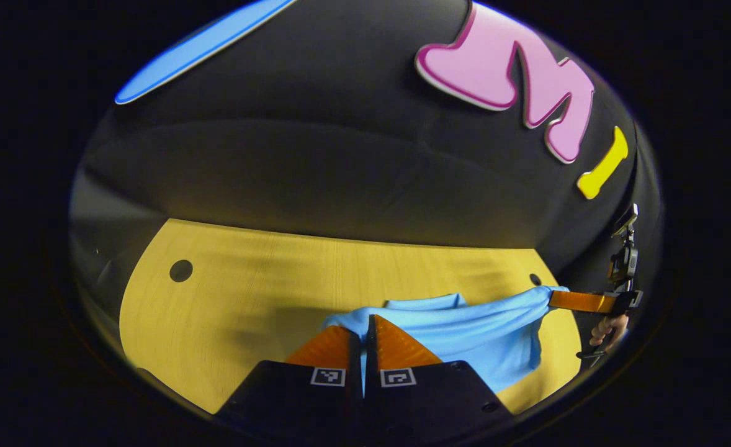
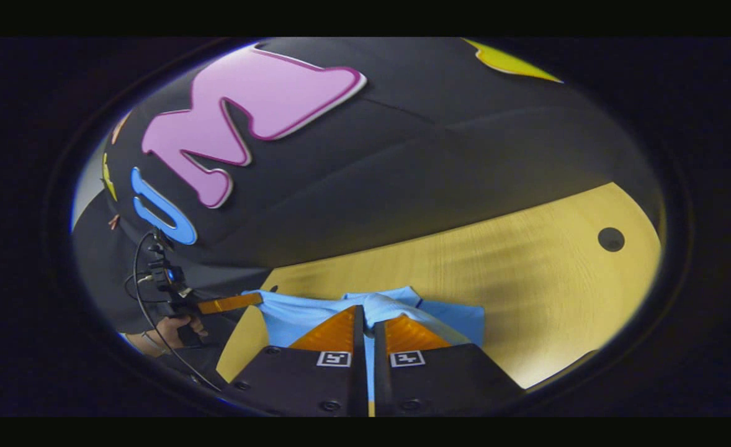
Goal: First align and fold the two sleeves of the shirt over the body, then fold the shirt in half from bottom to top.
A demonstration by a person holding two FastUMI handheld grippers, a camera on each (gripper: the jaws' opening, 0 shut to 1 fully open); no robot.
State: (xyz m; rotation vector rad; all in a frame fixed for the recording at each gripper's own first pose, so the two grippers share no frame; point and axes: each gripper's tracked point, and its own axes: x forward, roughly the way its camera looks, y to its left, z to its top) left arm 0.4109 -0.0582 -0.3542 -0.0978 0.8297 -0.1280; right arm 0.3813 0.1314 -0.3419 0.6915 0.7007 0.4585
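Light-blue fabric shirt (image 1: 465, 332) stretched above pale wooden table (image 1: 247, 298), pinched at opposite edges by left gripper (image 1: 365, 323) and right gripper (image 2: 365, 313), jaws pressed onto cloth. Probably final bottom-to-top fold underway; sleeve folds not verifiable.

The light blue shirt (image 1: 465, 335) hangs stretched above the wooden bench (image 1: 247, 298), lifted at 2 ends, sagging in soft folds between, its lower edge draping toward the bench's near side.
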